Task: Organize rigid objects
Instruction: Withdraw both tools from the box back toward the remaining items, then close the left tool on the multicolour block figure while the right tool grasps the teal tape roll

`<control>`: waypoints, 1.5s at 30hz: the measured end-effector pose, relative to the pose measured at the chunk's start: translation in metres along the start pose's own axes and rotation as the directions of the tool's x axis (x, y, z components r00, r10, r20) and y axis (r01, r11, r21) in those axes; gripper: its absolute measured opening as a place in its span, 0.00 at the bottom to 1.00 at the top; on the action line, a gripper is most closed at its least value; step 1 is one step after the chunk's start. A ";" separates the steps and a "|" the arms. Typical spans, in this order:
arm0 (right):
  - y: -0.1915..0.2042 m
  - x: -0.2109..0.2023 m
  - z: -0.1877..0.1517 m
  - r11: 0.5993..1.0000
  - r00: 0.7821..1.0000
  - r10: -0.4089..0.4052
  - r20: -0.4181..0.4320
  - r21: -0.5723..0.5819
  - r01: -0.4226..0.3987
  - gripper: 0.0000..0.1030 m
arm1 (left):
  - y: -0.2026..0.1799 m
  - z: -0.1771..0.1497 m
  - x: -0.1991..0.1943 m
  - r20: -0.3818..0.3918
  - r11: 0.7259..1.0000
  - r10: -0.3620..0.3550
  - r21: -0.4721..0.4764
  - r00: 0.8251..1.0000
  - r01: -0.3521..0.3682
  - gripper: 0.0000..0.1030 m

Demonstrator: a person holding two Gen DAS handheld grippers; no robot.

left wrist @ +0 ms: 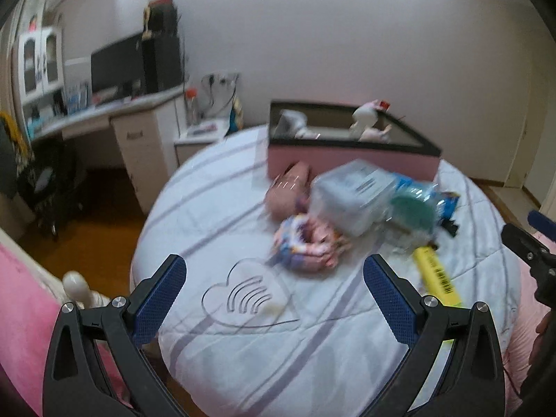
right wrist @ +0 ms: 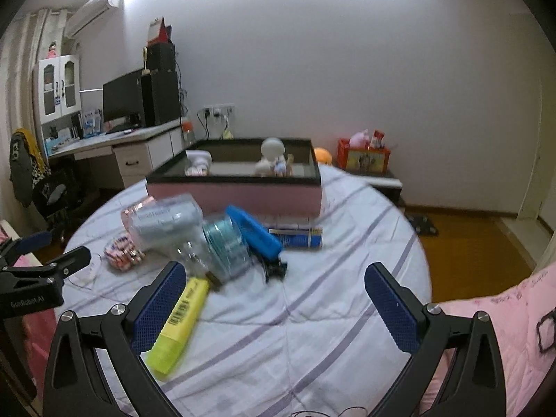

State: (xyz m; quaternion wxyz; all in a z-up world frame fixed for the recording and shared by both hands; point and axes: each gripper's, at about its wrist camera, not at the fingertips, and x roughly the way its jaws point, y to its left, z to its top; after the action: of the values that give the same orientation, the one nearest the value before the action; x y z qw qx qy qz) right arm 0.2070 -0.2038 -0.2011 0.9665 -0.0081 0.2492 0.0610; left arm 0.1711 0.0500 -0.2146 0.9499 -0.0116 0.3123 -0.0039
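Box [right wrist: 232, 194] at the bed's [right wrist: 312, 330] far side, clutter pile [right wrist: 194, 239] before it, marker [right wrist: 180, 323] nearest.

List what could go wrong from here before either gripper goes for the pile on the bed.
1. The clear plastic container leans on the teal-lidded jar and blue case; pulling one may topple the others.
2. The yellow highlighter lies partly under the right gripper's open jaws; a descent could knock it.
3. The clear heart-shaped acrylic piece lies flat on soft bedding, likely hard for the open left gripper to pinch.
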 end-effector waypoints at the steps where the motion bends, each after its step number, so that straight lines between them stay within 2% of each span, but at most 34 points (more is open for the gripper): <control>1: -0.001 0.005 -0.002 1.000 1.000 0.002 -0.015 0.005 -0.002 1.00 | 0.003 -0.001 0.006 -0.018 1.000 0.001 -0.012 1.000 -0.001 1.00; 8: -0.007 0.027 -0.007 1.000 0.997 0.001 -0.082 0.028 0.002 1.00 | -0.008 0.002 0.046 -0.108 0.999 -0.040 0.008 0.993 0.041 1.00; 13: -0.014 0.040 -0.008 0.999 0.993 -0.012 -0.117 0.038 0.016 1.00 | -0.024 0.009 0.074 -0.183 0.997 -0.007 0.075 0.983 0.021 1.00; 16: -0.019 0.047 -0.008 0.999 0.990 -0.025 -0.137 0.043 0.031 1.00 | -0.028 0.018 0.078 -0.181 0.994 -0.027 0.098 0.983 0.045 0.99; 18: -0.022 0.052 -0.007 0.998 0.988 -0.030 -0.150 0.049 0.037 1.00 | -0.028 0.022 0.082 -0.183 0.993 -0.047 0.095 0.982 0.065 0.85; 19: -0.024 0.054 -0.006 0.998 0.988 -0.030 -0.152 0.054 0.038 1.00 | -0.028 0.022 0.083 -0.186 0.992 -0.066 0.090 0.980 0.084 0.68; 24: -0.020 0.062 0.003 0.999 0.988 -0.006 -0.156 0.041 0.013 1.00 | -0.026 0.021 0.076 -0.173 0.992 -0.071 0.087 0.982 0.087 0.67; 29: 0.000 0.069 0.014 0.998 0.988 0.058 -0.144 0.012 -0.056 1.00 | -0.023 0.017 0.059 -0.160 0.993 -0.050 0.095 0.986 0.066 0.67; 31: 0.011 0.073 0.018 0.997 0.987 0.079 -0.138 -0.010 -0.081 0.95 | -0.023 0.014 0.055 -0.161 0.993 -0.053 0.096 0.985 0.069 0.67; 34: 0.026 0.082 0.023 0.993 0.984 0.096 -0.152 -0.054 -0.105 0.72 | -0.024 0.009 0.051 -0.168 0.992 -0.063 0.094 0.984 0.080 0.67; 35: 0.029 0.085 0.024 0.992 0.982 0.094 -0.161 -0.066 -0.105 0.59 | -0.024 0.008 0.051 -0.169 0.992 -0.065 0.099 0.983 0.082 0.67; 38: 0.039 0.094 0.026 0.987 0.978 0.095 -0.186 -0.110 -0.117 0.40 | -0.024 0.006 0.052 -0.170 0.992 -0.066 0.097 0.983 0.084 0.67; 45: 0.038 0.110 0.035 0.981 0.970 0.103 -0.222 -0.140 -0.136 0.41 | -0.024 0.007 0.058 -0.163 0.990 -0.095 0.086 0.982 0.110 0.68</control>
State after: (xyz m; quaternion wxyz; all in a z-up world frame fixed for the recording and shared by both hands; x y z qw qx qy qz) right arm 0.3144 -0.1516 -0.2230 0.9251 -0.0741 0.3463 0.1372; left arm 0.2217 0.0254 -0.2424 0.9201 0.0179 0.3853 -0.0688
